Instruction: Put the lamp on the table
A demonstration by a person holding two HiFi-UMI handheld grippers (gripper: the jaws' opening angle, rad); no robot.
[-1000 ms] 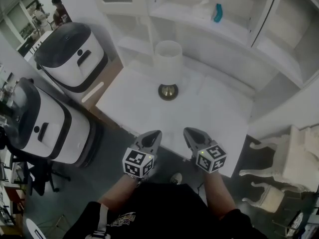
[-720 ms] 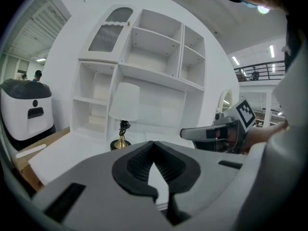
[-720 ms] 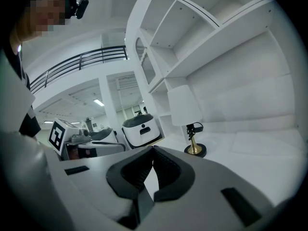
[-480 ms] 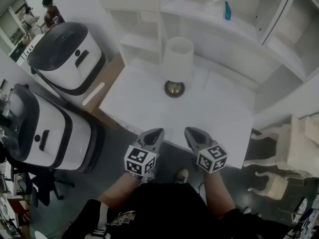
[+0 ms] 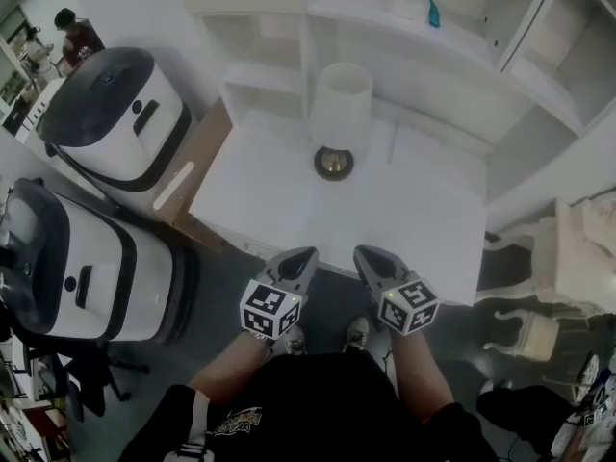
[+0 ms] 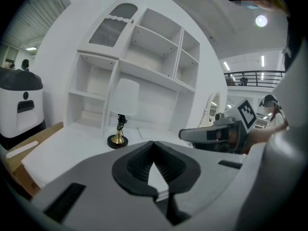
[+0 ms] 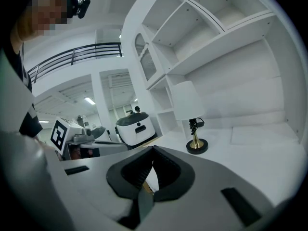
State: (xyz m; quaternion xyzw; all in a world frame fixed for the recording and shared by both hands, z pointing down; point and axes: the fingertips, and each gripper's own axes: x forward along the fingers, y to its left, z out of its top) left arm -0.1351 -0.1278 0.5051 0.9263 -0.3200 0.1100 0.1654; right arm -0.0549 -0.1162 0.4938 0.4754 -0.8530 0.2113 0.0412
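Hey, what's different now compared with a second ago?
Very little. The footing shifted: two shoes now show below the claws, only one before. Nothing was gripped or let go. The lamp stands on the table as before, and the left claw and right claw stay shut and empty, apart from it.

We see the lamp [image 5: 342,109] standing on the table [image 5: 404,229], near its back edge. Behind the table stand the shelves [image 5: 371,12], and a small bottle [image 5: 433,10] sits on one of them. Left of the table is a big machine [image 5: 82,258], with a second machine [image 5: 115,114] behind it. A chair [image 5: 549,287] is on the right. The left gripper [image 5: 300,256] and the right gripper [image 5: 364,255] are side by side before the table's near edge, well apart from the lamp.
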